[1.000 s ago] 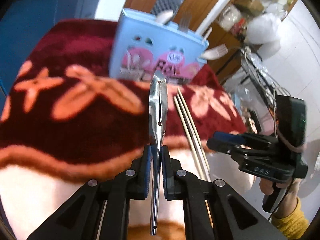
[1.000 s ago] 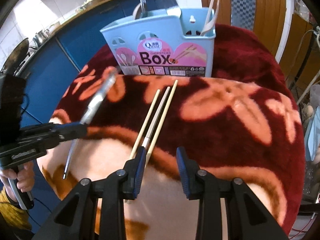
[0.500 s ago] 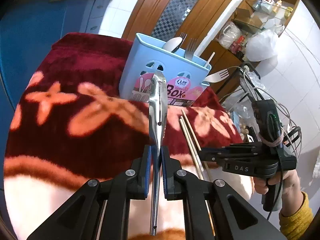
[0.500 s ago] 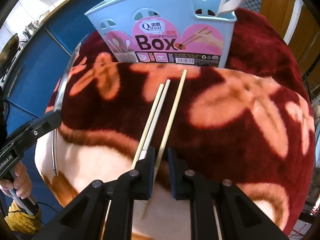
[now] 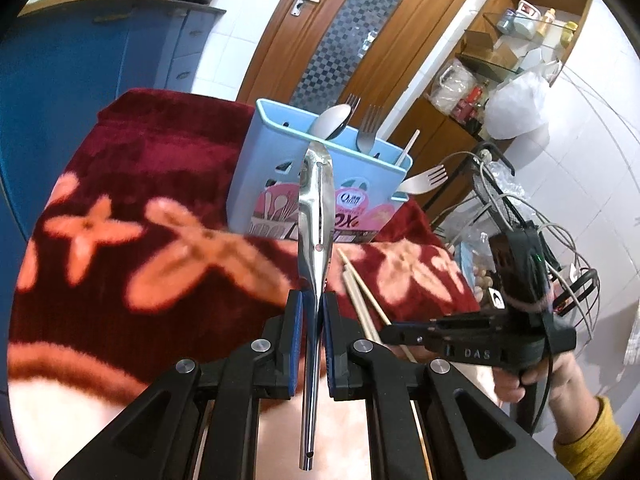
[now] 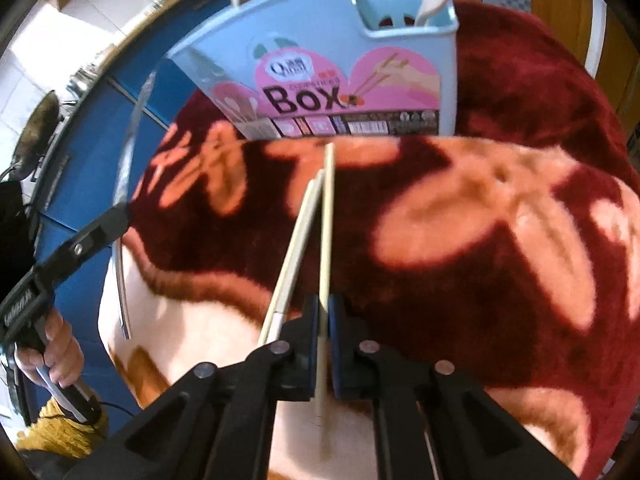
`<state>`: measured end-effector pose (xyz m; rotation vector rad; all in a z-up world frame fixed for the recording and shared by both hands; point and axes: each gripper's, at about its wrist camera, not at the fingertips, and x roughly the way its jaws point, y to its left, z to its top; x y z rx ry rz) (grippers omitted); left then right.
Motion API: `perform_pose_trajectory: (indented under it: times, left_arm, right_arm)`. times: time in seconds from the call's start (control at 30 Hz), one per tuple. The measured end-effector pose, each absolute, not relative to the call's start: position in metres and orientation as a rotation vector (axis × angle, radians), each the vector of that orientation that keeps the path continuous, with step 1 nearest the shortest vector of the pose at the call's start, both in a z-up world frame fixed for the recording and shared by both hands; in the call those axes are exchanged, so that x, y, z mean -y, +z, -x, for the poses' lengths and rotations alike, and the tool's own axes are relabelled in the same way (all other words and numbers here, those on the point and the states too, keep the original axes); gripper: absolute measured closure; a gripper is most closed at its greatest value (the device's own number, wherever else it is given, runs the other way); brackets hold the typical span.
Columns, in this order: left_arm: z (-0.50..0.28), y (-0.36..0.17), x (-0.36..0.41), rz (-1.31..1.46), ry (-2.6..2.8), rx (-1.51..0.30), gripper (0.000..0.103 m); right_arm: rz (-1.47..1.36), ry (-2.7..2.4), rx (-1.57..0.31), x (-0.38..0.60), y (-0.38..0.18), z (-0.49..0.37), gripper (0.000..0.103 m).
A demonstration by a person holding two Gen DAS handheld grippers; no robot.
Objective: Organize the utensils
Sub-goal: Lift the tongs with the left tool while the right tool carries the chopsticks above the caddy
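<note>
My left gripper (image 5: 312, 304) is shut on a shiny metal spatula (image 5: 316, 216) and holds it above the red flowered blanket (image 5: 132, 184), pointing at the light blue utensil box (image 5: 280, 168). The box holds a spoon (image 5: 332, 120), forks and a chopstick. My right gripper (image 6: 323, 304) is shut on one wooden chopstick (image 6: 327, 216). Two more chopsticks (image 6: 298, 240) lie on the blanket just left of it. The box (image 6: 320, 60) stands right ahead in the right wrist view, and the spatula (image 6: 128, 168) shows at its left.
A blue cabinet (image 5: 80, 60) stands behind the table at left. A wooden door (image 5: 352, 28) and shelves with jars and bags (image 5: 504, 80) are at the back right. A wire rack (image 5: 500, 200) stands beside the table's right edge.
My right gripper moved onto the rightmost chopstick and shut on it. My left gripper lifted the spatula higher and toward the box.
</note>
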<state>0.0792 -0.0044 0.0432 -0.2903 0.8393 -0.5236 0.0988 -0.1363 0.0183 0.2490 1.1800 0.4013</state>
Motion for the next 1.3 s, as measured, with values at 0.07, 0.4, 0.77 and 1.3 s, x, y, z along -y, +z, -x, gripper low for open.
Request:
perform_pose_trajectory:
  times: [0.07, 0.4, 0.77, 1.3]
  left_arm:
    - [-0.081, 0.045, 0.005, 0.296, -0.522, -0.833, 0.094]
    - [-0.106, 0.074, 0.005, 0.324, -0.489, -0.726, 0.094]
    - [-0.150, 0.123, 0.013, 0.323, -0.466, -0.550, 0.094]
    - [-0.207, 0.117, 0.032, 0.266, -0.280, -0.302, 0.093]
  right_arm:
    - [-0.282, 0.418, -1.118, 0.141, 0.024, -0.094, 0.097]
    - [-0.314, 0.413, -0.786, 0.150, 0.071, -0.083, 0.097]
    - [-0.305, 0.354, -0.543, 0.151, 0.106, -0.108, 0.097]
    - [-0.189, 0.188, -0.274, 0.152, 0.117, -0.163, 0.097]
